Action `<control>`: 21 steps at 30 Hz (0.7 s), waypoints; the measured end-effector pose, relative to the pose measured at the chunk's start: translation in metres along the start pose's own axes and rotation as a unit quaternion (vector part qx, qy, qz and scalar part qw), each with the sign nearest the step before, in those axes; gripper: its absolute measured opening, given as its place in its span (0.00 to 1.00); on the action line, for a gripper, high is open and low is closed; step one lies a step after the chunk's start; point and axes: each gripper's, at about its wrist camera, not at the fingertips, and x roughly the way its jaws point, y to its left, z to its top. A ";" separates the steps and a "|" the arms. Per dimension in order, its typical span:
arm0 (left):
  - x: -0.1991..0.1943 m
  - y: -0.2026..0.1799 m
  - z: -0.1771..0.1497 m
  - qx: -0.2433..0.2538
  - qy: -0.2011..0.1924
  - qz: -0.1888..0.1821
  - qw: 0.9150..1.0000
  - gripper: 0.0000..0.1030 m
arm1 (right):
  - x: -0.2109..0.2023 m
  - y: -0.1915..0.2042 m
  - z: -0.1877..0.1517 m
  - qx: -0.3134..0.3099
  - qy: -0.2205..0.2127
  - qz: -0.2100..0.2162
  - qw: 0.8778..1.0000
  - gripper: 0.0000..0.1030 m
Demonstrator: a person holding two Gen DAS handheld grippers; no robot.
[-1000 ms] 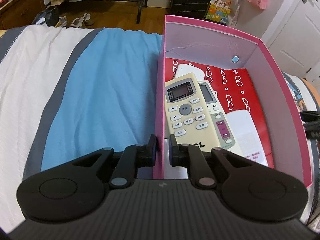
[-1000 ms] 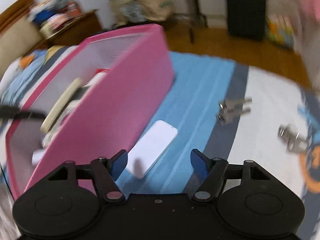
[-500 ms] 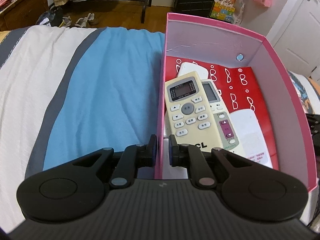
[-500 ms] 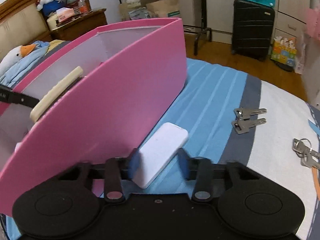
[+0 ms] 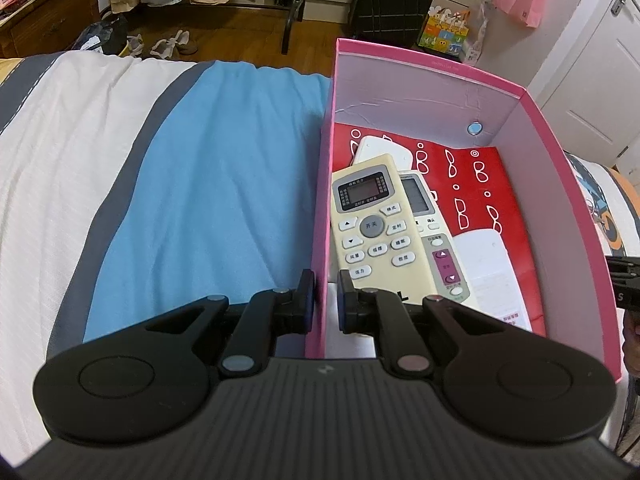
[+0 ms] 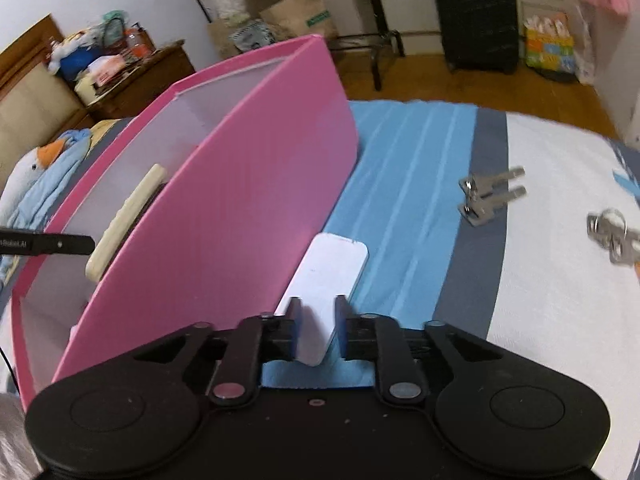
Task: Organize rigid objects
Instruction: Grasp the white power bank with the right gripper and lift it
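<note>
A striped bed (image 5: 200, 200) carries a pink box (image 5: 552, 208) holding two remotes (image 5: 372, 228). The left hand-held gripper (image 5: 323, 302) is clamped narrowly on the box's near left wall. Just right of the box, a white remote (image 6: 328, 280) lies between the right hand-held gripper (image 6: 317, 328) pads, whose jaws have just been opening slightly; whether they press it I cannot tell. Two key bunches (image 6: 490, 194) lie farther right.

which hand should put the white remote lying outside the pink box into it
Right. The right gripper already has its jaws around the white remote beside the pink box. The left gripper is shut on the box wall, steadying it.
</note>
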 end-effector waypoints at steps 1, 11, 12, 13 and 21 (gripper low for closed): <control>0.000 0.000 0.000 0.000 0.000 0.000 1.000 0.09 | 0.005 -0.004 0.000 0.012 0.016 0.004 1.000 0.30; 0.001 0.000 0.001 -0.004 0.000 -0.002 1.000 0.09 | 0.007 -0.053 -0.003 0.174 0.009 0.105 0.979 0.22; 0.000 0.001 0.001 -0.004 0.000 -0.002 1.000 0.09 | 0.006 -0.057 -0.004 0.184 0.008 0.112 0.976 0.18; 0.000 0.001 0.001 -0.005 0.000 -0.003 1.000 0.09 | 0.006 -0.059 -0.005 0.192 0.007 0.117 0.974 0.16; 0.001 0.001 0.002 -0.007 0.000 -0.005 1.000 0.09 | 0.012 -0.039 -0.001 0.162 0.007 0.115 0.980 0.12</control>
